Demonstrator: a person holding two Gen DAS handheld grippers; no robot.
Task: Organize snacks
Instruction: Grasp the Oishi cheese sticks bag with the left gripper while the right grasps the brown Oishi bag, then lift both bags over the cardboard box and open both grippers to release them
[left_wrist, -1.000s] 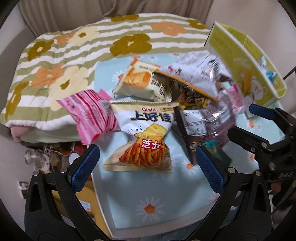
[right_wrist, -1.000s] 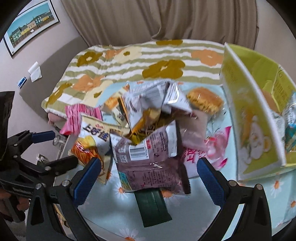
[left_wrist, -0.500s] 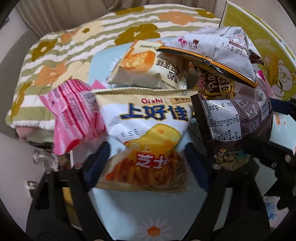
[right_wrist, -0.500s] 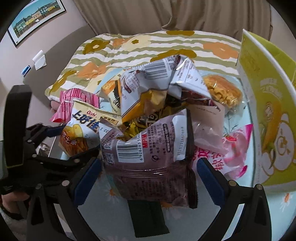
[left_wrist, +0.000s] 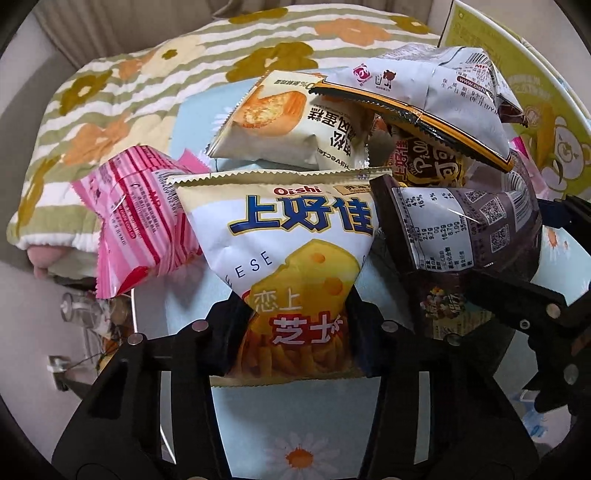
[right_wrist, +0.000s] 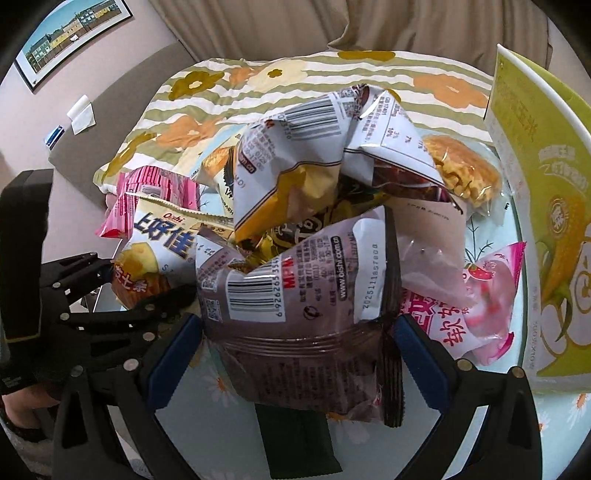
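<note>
A heap of snack bags lies on a pale blue daisy-print table (left_wrist: 295, 424). My left gripper (left_wrist: 295, 321) is shut on the lower part of the white Oishi cheese-stick bag (left_wrist: 299, 266), which also shows in the right wrist view (right_wrist: 155, 254). My right gripper (right_wrist: 299, 347) is open, its blue fingers on either side of the brown Oishi bag (right_wrist: 303, 317) that also shows in the left wrist view (left_wrist: 469, 236). A pink striped bag (left_wrist: 136, 218) lies at the left edge.
A yellow-green carton (right_wrist: 546, 229) stands at the right of the table. A white cake bag (left_wrist: 291, 122), a white-and-yellow bag (right_wrist: 295, 158), a pink strawberry bag (right_wrist: 476, 306) and a dark green packet (right_wrist: 299, 439) share the heap. A flowered striped quilt (left_wrist: 147, 96) lies behind.
My left gripper moved forward and closed on the cheese-stick bag. My right gripper moved forward until the brown bag sits between its open fingers.
</note>
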